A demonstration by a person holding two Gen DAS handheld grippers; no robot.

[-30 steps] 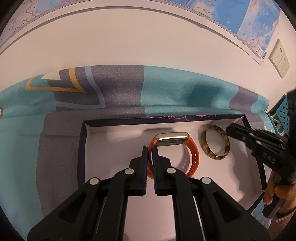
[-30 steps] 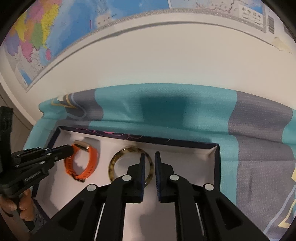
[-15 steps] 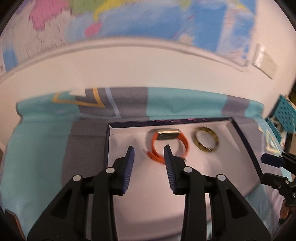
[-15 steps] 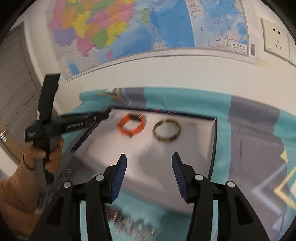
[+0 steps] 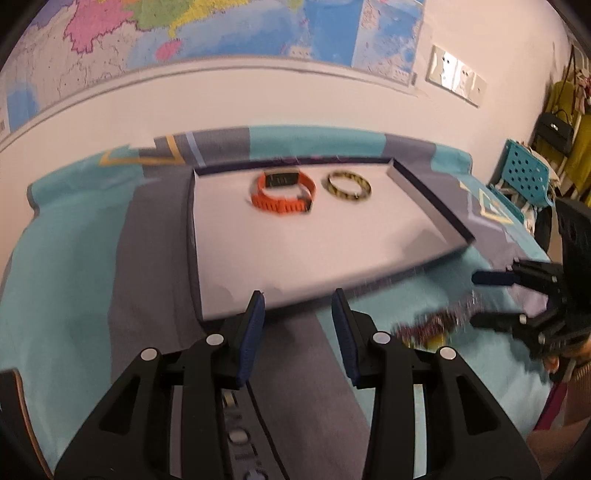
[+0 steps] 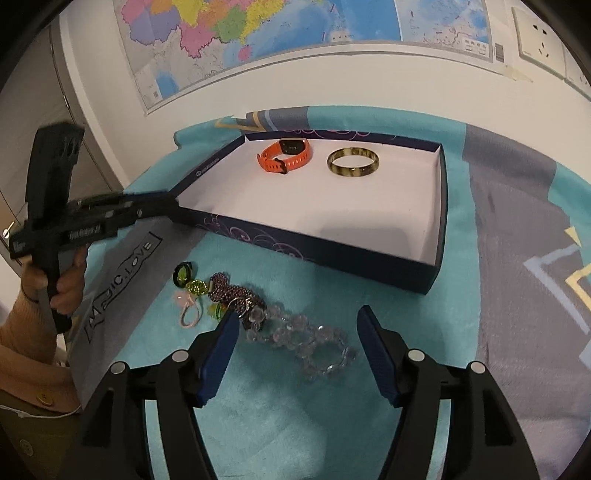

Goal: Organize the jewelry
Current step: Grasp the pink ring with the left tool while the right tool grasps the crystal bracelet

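A dark blue box (image 6: 317, 245) with a white floor holds an orange watch (image 6: 283, 155) and a tortoiseshell bangle (image 6: 353, 162) at its far end; both also show in the left wrist view, the watch (image 5: 282, 192) and the bangle (image 5: 348, 187). In front of the box on the teal cloth lies a heap of jewelry: a clear bead bracelet (image 6: 306, 341), a dark purple bead strand (image 6: 231, 293), green pieces (image 6: 188, 280) and a pink loop (image 6: 190, 314). My right gripper (image 6: 295, 325) is open just over the clear beads. My left gripper (image 5: 297, 306) is open and empty at the box's near left corner.
The box (image 5: 207, 258) sits on a teal and grey cloth (image 6: 517, 258) against a white wall with a map (image 6: 258, 33). The left gripper and the hand holding it (image 6: 66, 229) show at the left of the right wrist view. A teal chair (image 5: 524, 173) stands far right.
Both grippers have opened, let go of the watch and the bangle in the box, and pulled back out of it. The right one now hangs over the jewelry heap.
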